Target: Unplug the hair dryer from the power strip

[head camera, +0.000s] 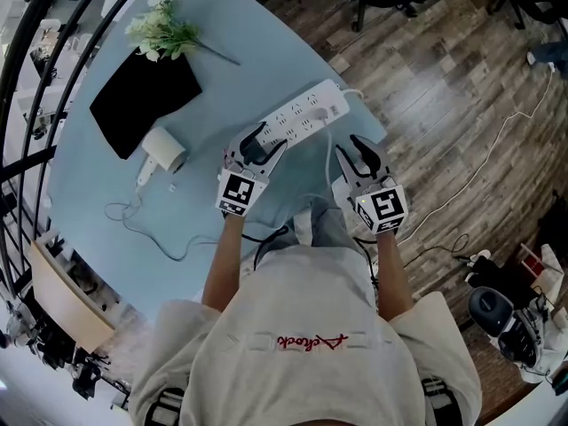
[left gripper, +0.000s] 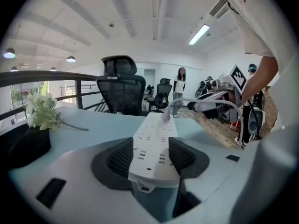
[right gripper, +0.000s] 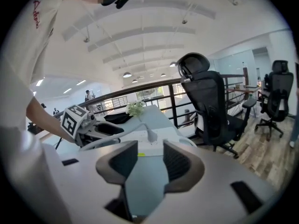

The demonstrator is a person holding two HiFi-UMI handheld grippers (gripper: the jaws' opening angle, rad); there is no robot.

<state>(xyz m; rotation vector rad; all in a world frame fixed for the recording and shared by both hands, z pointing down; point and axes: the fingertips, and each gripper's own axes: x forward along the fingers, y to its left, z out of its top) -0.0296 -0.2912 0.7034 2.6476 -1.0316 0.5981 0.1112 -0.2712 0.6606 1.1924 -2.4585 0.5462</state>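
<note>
A white power strip [head camera: 306, 111] lies on the light blue table [head camera: 98, 202], and a white plug [head camera: 329, 131] stands in its right part. The plug's cord runs toward me. My left gripper [head camera: 264, 140] is open, and the strip's near end [left gripper: 154, 139] lies between its jaws. The same plug [left gripper: 166, 115] stands farther along the strip. My right gripper [head camera: 348, 146] is open and holds nothing. It sits short of the plug [right gripper: 151, 136], to the right of the cord. A white hair dryer [head camera: 162, 152] rests at the left, its cord [head camera: 133, 216] looping over the table.
A black mat [head camera: 146, 105] with a bunch of flowers [head camera: 162, 29] lies at the table's far left. A black office chair [right gripper: 210, 106] stands beyond the table's far edge. Wooden floor [head camera: 444, 105] lies to the right, crossed by a white cable [head camera: 497, 140].
</note>
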